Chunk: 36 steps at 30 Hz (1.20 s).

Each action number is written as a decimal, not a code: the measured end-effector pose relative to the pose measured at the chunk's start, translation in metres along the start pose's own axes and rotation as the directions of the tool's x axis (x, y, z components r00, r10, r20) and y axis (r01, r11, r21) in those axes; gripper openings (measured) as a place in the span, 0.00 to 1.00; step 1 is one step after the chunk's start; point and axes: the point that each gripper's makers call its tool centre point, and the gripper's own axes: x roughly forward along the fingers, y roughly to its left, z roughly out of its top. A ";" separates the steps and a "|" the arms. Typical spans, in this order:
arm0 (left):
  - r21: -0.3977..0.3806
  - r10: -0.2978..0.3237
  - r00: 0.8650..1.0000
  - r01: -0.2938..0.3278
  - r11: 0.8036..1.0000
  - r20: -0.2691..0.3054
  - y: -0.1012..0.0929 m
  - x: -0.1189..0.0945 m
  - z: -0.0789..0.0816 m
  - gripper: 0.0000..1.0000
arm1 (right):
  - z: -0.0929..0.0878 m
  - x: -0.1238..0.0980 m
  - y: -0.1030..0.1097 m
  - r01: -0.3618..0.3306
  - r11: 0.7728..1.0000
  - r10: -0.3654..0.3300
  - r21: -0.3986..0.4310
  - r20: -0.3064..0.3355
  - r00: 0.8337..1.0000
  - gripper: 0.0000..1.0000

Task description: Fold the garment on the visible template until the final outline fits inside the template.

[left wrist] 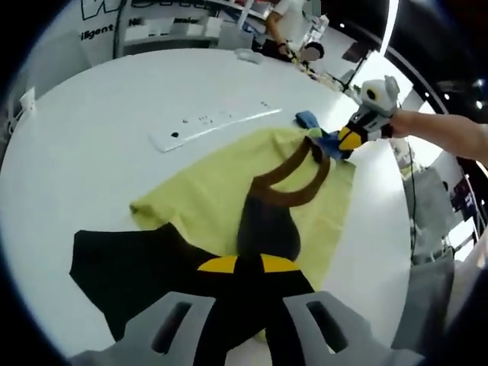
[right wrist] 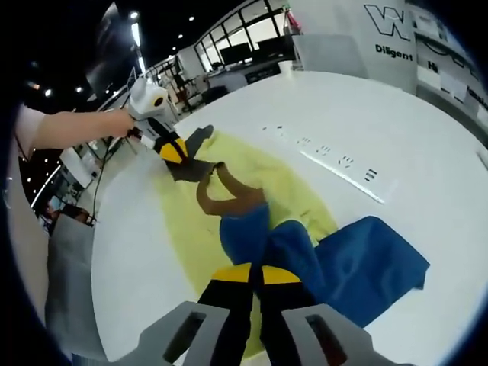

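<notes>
A yellow shirt (left wrist: 221, 191) with a brown collar (left wrist: 293, 187) lies spread on the round white table (left wrist: 91, 145). One sleeve is black (left wrist: 130, 267), the other blue (right wrist: 366, 267). My left gripper (left wrist: 238, 267) is shut on the dark fabric at the near shoulder, just below the collar. In the right gripper view, my right gripper (right wrist: 255, 274) is shut on the blue fabric at the opposite shoulder (right wrist: 248, 232). Each gripper appears across the shirt in the other's view: the right one (left wrist: 345, 141) on blue cloth, the left one (right wrist: 174, 151) on dark cloth.
A long white strip with dark marks (left wrist: 213, 123) lies on the table beyond the shirt, also seen in the right gripper view (right wrist: 343, 171). A person (left wrist: 286, 27) stands at the far table edge. Grey cloth (right wrist: 69, 290) hangs beside the table rim. A forearm (left wrist: 442, 133) reaches in.
</notes>
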 end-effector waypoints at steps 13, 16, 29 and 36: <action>-0.060 0.006 0.998 -0.009 0.998 -0.057 0.003 0.007 -0.018 0.05 | -0.014 0.004 0.002 -0.018 0.998 0.013 -0.063 -0.069 0.998 0.05; -0.062 0.000 0.998 -0.004 0.998 -0.055 0.006 0.008 -0.017 0.05 | -0.015 0.003 -0.003 -0.017 0.998 0.013 -0.062 -0.066 0.998 0.01; -0.018 -0.038 0.998 0.039 0.999 0.046 -0.017 -0.029 0.001 0.04 | -0.009 -0.021 0.015 -0.046 0.998 0.046 -0.047 0.006 0.999 0.00; 0.001 -0.071 0.995 0.071 0.997 0.074 -0.046 -0.054 -0.010 0.04 | -0.015 -0.042 0.047 -0.090 0.995 0.092 -0.043 0.044 0.995 0.00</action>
